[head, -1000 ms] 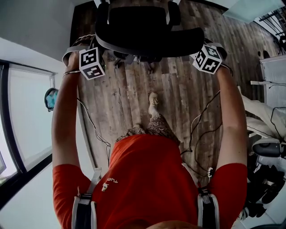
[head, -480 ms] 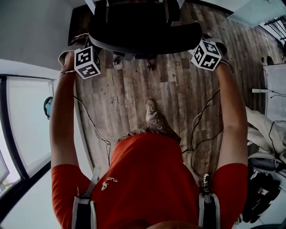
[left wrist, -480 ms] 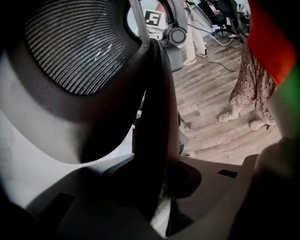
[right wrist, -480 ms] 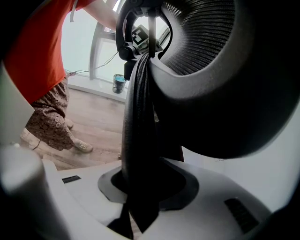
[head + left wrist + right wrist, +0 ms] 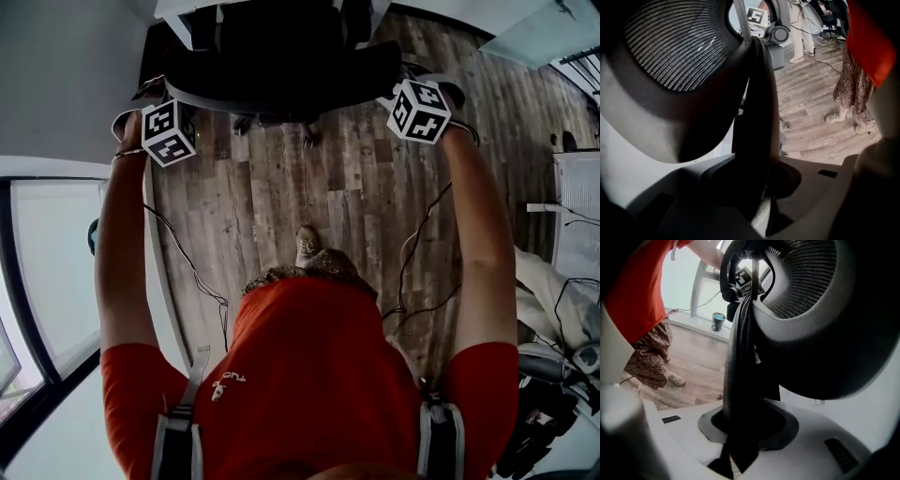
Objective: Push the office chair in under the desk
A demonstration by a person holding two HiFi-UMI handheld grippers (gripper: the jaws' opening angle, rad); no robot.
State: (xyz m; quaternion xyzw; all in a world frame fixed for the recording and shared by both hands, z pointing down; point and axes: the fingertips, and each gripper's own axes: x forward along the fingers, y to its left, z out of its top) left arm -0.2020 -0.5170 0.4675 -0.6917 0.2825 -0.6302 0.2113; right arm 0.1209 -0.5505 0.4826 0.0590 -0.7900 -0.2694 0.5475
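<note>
A: Where is the office chair (image 5: 281,66) lying?
B: Top centre, its back spanning left-right, desk (image 5: 178,7) just beyond. The left gripper (image 5: 759,183) and right gripper (image 5: 740,427) are each clamping a back edge, equally near.

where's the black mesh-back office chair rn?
The black mesh-back office chair sits top centre of the head view, on the wood-plank floor; the left gripper and right gripper clamp its backrest edges, one each side.
</note>
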